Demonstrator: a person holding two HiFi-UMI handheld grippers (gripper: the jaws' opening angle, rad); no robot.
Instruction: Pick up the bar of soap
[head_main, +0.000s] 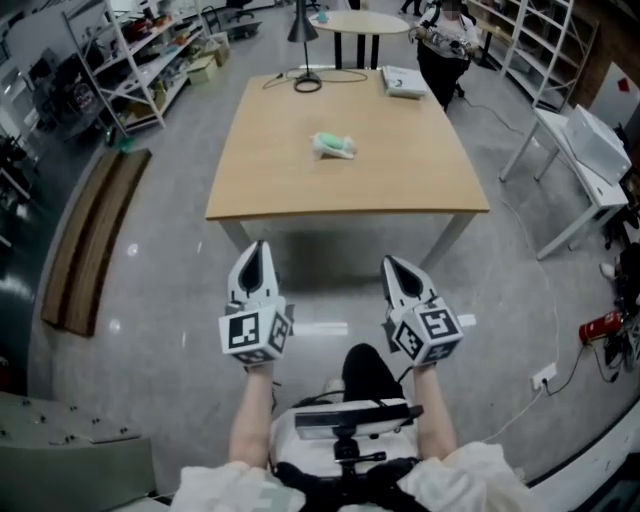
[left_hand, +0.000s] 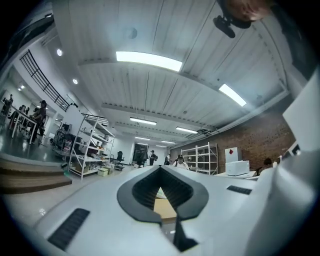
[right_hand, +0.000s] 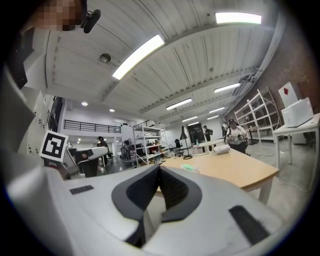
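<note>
The bar of soap (head_main: 335, 146), pale green in a clear wrapper, lies on the wooden table (head_main: 300, 185) a little beyond its middle. In the right gripper view the soap (right_hand: 189, 167) shows as a small green lump on the table (right_hand: 235, 170). Both grippers are held close to the person's body, short of the table's near edge, and point toward it. My left gripper (head_main: 258, 246) has its jaws together with nothing in them, and so has my right gripper (head_main: 392, 262). In their own views the left gripper (left_hand: 161, 168) and right gripper (right_hand: 160, 167) tips meet.
At the table's far edge stand a black lamp base with a cable (head_main: 307, 82) and a white box (head_main: 404, 82). Shelving (head_main: 140, 60) and wooden planks (head_main: 90, 240) are at the left, white tables (head_main: 590, 150) at the right. A person (head_main: 445, 40) stands beyond.
</note>
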